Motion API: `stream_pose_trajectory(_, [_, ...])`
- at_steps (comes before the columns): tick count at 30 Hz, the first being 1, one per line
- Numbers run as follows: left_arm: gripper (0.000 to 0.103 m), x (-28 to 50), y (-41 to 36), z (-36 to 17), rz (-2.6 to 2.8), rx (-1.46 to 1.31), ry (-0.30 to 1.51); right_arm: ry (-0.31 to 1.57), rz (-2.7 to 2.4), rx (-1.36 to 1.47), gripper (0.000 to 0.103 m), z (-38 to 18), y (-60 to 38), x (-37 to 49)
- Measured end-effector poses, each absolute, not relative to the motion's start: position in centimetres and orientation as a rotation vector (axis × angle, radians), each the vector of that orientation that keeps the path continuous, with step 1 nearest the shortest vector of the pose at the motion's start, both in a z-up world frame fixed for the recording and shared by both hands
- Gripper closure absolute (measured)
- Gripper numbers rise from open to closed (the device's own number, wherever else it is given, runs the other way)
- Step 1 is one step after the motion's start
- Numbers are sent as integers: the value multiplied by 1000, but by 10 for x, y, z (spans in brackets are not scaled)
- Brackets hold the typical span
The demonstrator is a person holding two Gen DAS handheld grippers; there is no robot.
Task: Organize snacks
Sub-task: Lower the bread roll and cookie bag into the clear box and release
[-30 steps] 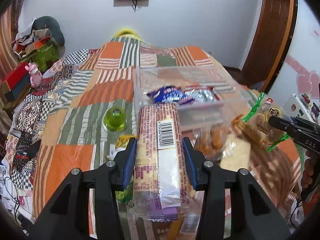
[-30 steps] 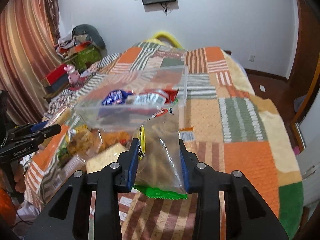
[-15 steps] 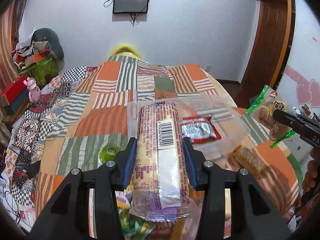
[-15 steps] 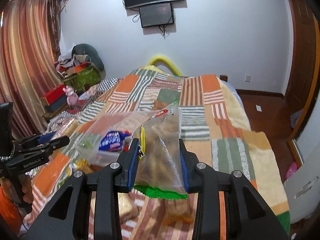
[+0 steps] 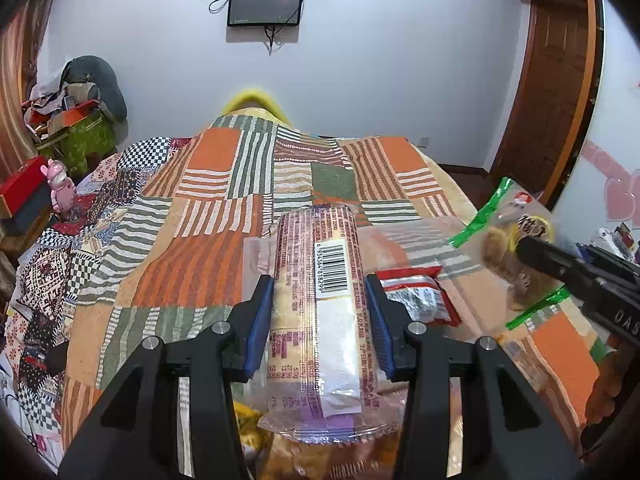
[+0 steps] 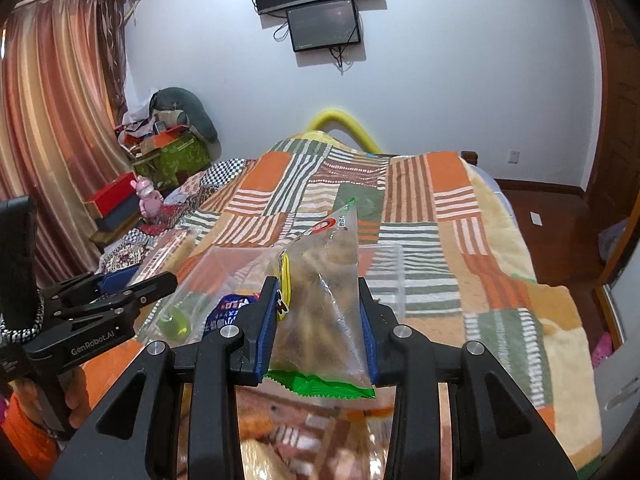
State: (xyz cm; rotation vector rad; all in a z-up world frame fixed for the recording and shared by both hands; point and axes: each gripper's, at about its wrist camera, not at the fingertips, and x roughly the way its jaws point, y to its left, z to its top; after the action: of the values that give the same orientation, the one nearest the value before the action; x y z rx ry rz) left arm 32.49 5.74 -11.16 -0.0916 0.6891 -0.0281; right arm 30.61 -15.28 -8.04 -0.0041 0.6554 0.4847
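Clear bin (image 5: 416, 240): held 2 packets already.
Left gripper (image 5: 320, 316): clamped biscuit roll (image 5: 316, 280).
Right gripper (image 6: 318, 320): gripped green-edged bag (image 6: 324, 304).
Left: both unplaced.

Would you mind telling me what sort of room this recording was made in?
Most likely a home bedroom. A bed under a patchwork blanket fills the middle, long curtains hang on one side, two screens are mounted on the wall, and household clutter is piled in a corner.

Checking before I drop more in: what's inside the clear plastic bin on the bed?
In the clear bin: a red-edged silver packet, a blue packet. The held cracker sleeve and snack bag hide the rest.
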Motion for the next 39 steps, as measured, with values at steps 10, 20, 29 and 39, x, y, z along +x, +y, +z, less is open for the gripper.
stream_pose_trajectory(10, [59,360,65,-137,-14,-100,756,742,507,-61,70,-112,-123,327])
stream_pose_trajectory(20, [58,373,59,-161,-23,-79,821,803,522,-82,69,-125,-121,335])
stream_pose_trajectory(29, [39,364,56,-153,-15,-67,785,793,513,-79,60,-116,-126,331])
stream_pose_trajectory(39, [31,325,55,-115,-23,-34,718,726,509,-62,51,-86,-142,304])
